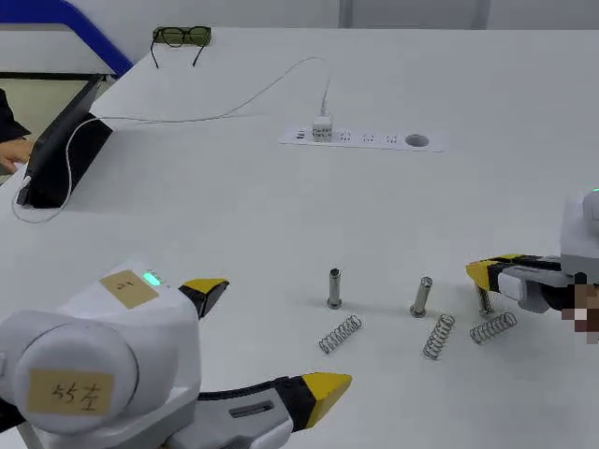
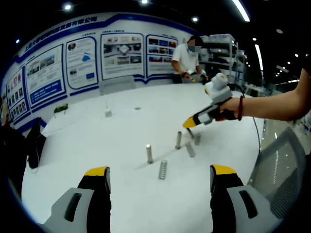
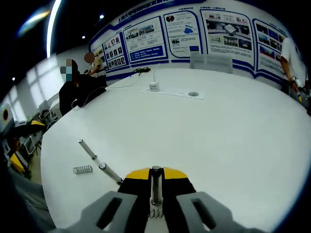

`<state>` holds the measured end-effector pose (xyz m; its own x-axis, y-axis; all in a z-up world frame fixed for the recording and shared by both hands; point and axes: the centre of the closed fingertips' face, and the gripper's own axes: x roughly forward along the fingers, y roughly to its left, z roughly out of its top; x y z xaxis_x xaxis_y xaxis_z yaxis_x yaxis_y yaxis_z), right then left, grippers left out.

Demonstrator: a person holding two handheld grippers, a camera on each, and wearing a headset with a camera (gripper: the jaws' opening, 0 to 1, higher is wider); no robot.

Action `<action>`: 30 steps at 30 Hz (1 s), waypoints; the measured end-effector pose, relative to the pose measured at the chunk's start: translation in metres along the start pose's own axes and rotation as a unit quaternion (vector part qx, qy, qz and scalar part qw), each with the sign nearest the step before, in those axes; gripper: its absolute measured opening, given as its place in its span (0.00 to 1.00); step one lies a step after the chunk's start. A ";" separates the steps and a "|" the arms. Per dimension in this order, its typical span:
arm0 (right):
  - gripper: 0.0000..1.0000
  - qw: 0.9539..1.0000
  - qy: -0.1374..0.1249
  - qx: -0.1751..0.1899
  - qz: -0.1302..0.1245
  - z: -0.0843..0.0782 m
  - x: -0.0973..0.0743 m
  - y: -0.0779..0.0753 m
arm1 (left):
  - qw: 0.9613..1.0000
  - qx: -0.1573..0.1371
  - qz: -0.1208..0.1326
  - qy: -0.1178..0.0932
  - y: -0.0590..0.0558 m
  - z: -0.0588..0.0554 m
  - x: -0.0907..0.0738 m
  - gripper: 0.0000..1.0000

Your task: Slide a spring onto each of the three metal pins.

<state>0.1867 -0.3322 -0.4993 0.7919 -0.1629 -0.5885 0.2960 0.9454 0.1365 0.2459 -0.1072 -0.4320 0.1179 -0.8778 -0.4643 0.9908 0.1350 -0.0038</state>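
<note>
Two upright metal pins (image 1: 334, 287) (image 1: 422, 296) stand on the white table (image 1: 234, 215). A third pin (image 1: 485, 301) sits under the tip of my right gripper (image 1: 479, 271), which is shut on it. In the right gripper view this pin (image 3: 155, 187) stands between the jaws, with spring coils at its foot. Three springs (image 1: 340, 334) (image 1: 438, 337) (image 1: 493, 327) lie flat in front of the pins. My left gripper (image 1: 267, 337) is open near the front edge, left of the springs, holding nothing. Its view takes in a pin (image 2: 149, 153) and a spring (image 2: 163, 169).
A white power strip (image 1: 360, 138) with a plugged cable lies further back. Dark glasses (image 1: 182, 37) rest at the far left. A dark tablet (image 1: 61, 145) leans at the left edge beside a person's hand (image 1: 11, 154). A person (image 2: 187, 58) stands across the table.
</note>
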 end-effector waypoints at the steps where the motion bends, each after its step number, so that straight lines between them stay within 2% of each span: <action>1: 0.08 1.000 0.001 -0.005 0.000 0.000 -0.002 0.001 | 1.000 0.001 0.000 -0.001 0.000 0.000 0.000 0.85; 11: 0.08 0.998 0.007 -0.063 0.000 -0.004 -0.014 0.007 | 1.000 0.005 0.003 -0.007 -0.002 0.002 -0.003 0.83; 23: 0.09 0.996 0.016 -0.083 -0.010 -0.011 -0.023 0.009 | 1.000 0.007 0.003 -0.010 -0.004 0.002 -0.006 0.82; 30: 0.09 0.996 0.022 -0.082 -0.018 -0.013 -0.026 0.007 | 1.000 0.003 0.006 -0.015 -0.004 0.003 -0.007 0.80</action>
<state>0.1606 -0.3177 -0.4937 0.7579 -0.1878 -0.6248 0.2291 0.9733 -0.0146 0.2417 -0.1028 -0.4257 0.1322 -0.8895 -0.4374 0.9896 0.1434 0.0074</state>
